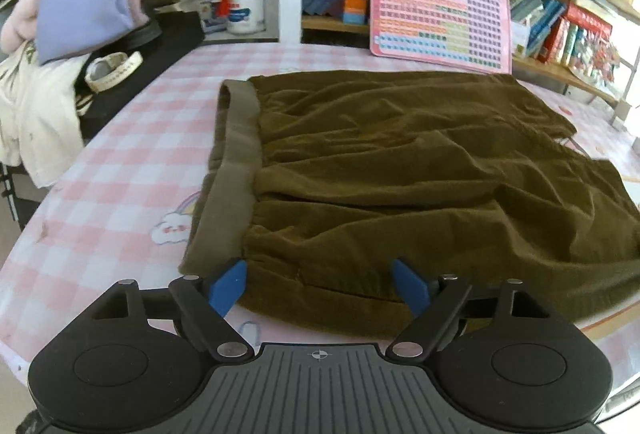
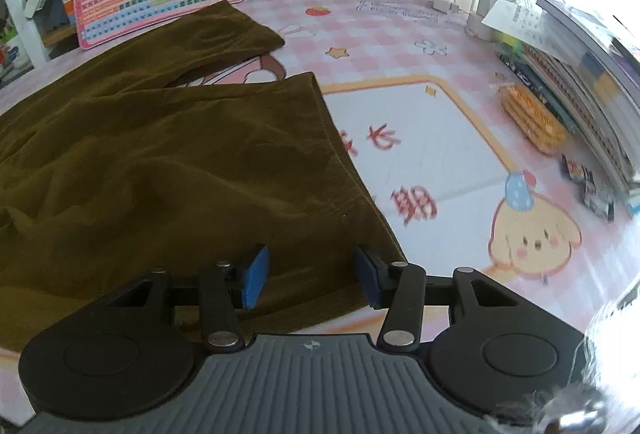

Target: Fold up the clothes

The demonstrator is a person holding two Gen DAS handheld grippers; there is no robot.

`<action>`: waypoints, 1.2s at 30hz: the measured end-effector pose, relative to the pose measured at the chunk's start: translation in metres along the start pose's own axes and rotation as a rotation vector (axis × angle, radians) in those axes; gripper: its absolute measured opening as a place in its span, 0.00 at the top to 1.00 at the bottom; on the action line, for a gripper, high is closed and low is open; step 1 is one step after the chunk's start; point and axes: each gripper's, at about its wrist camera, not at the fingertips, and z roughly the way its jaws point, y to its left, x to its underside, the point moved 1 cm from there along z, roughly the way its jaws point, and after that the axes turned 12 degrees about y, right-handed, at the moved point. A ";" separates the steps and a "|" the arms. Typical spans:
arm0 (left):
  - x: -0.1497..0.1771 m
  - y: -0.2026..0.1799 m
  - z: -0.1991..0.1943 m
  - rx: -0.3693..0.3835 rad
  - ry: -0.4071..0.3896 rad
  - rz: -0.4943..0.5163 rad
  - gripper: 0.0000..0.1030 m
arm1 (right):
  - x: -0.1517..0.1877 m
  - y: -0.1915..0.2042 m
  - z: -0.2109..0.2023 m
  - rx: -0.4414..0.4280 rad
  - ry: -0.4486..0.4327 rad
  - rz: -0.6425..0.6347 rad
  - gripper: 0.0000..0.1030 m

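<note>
A pair of olive-brown shorts lies flat on the pink checked table, waistband to the left, legs to the right. My left gripper is open, its blue fingertips over the near edge of the shorts by the waistband corner. In the right wrist view the shorts show their two leg openings. My right gripper is open, its fingertips over the near corner of the closer leg hem.
A pink keyboard-style toy board leans on the bookshelf behind. A pile of clothes sits at the table's left end. Stacked books and small items line the right side. A cartoon table mat lies beside the shorts.
</note>
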 end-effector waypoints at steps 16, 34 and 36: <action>-0.014 -0.003 0.016 -0.012 -0.006 0.019 0.16 | -0.012 0.000 0.005 -0.036 -0.040 0.003 0.49; -0.003 -0.011 -0.066 0.038 -0.186 0.152 0.16 | 0.045 0.026 -0.073 -0.076 -0.166 0.003 0.28; -0.002 -0.011 -0.072 0.046 -0.198 0.163 0.16 | 0.048 0.032 -0.083 -0.077 -0.182 -0.007 0.22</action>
